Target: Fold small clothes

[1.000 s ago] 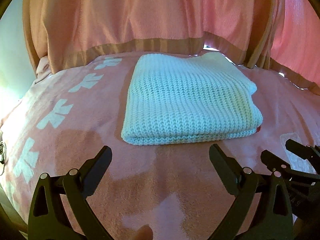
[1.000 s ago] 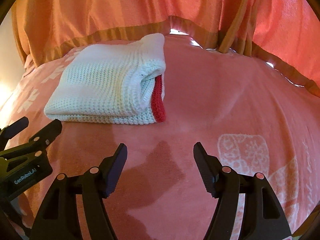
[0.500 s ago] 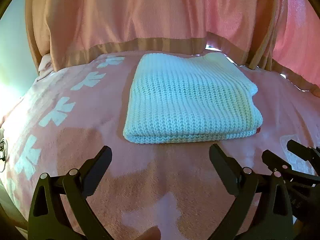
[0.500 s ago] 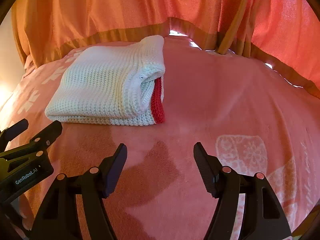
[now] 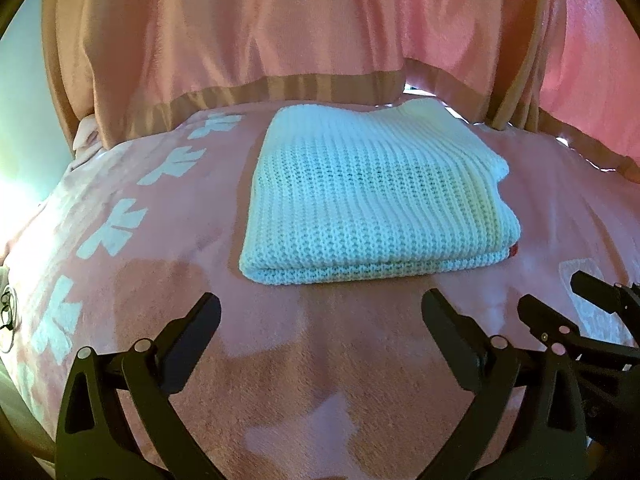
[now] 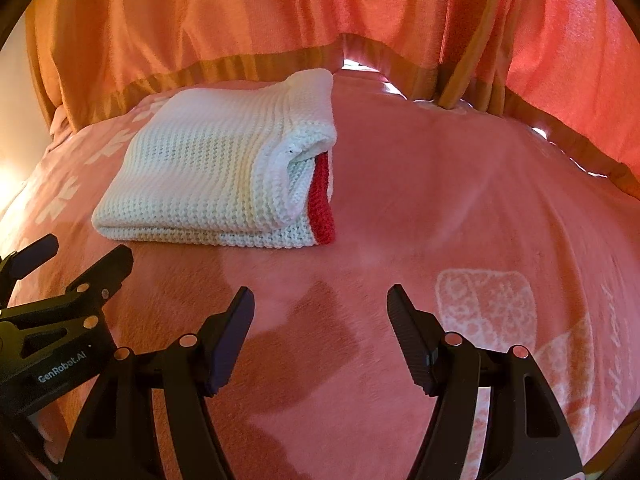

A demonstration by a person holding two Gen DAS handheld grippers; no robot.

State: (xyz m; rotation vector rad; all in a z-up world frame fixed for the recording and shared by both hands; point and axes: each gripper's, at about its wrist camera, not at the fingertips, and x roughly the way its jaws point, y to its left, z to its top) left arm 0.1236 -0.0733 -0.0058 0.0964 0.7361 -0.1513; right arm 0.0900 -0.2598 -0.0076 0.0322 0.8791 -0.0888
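A white knitted garment (image 5: 376, 196) lies folded into a flat rectangle on the pink blanket; in the right wrist view (image 6: 224, 168) a red knitted edge (image 6: 322, 204) shows at its right side. My left gripper (image 5: 320, 320) is open and empty, just in front of the garment's near edge, not touching it. My right gripper (image 6: 320, 312) is open and empty, in front of and to the right of the garment. Each gripper also shows in the other's view: the right one (image 5: 560, 300), the left one (image 6: 76, 256).
The pink blanket (image 6: 460, 208) with white patterns covers the whole surface. Pink and orange curtains (image 5: 280, 24) with a tan hem hang close behind the garment. The blanket drops off at the left edge (image 5: 16, 240).
Both grippers stay open and almost still. The views have shifted only slightly; the folded garment has not moved.
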